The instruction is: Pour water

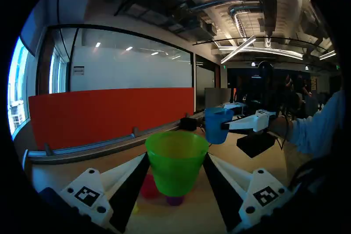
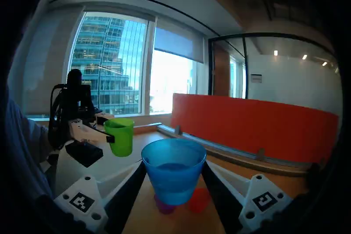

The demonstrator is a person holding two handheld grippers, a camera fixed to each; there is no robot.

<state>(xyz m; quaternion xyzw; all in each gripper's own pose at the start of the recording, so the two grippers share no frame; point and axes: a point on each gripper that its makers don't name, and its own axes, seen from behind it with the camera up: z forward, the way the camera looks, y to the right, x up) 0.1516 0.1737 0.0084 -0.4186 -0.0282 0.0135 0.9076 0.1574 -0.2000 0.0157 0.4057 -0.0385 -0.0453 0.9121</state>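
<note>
Two cups are up in the air, one in each tool. The left hand-held gripper (image 1: 176, 159) is clamped on the green cup (image 1: 177, 163), a finger pressed to each side just under the rim. The cup stands upright in front of the orange panel (image 1: 109, 113). The fingers' inner faces are hidden behind the cup wall. From this low angle I cannot tell whether the green cup holds anything.

The right hand-held gripper (image 2: 173, 168) grips the blue cup (image 2: 174, 172) in the same way, also upright, with the orange panel behind it to the right. The water (image 2: 172, 167) shows through the blue wall, filling roughly the lower half.

In the left gripper view the blue cup hangs farther off, beyond the panel's right end, and a pale sleeve (image 1: 320, 124) is cut off at the edge. The hand itself is hard to make out.

Below the green cup, on the bench (image 1: 193, 221) in front of the panel, sit a pink cup (image 1: 150, 186) and a purple cup (image 1: 174, 199). Both are partly hidden by the green cup. A small yellow thing (image 1: 135, 208) beside the left finger is too cut off to identify.
</note>
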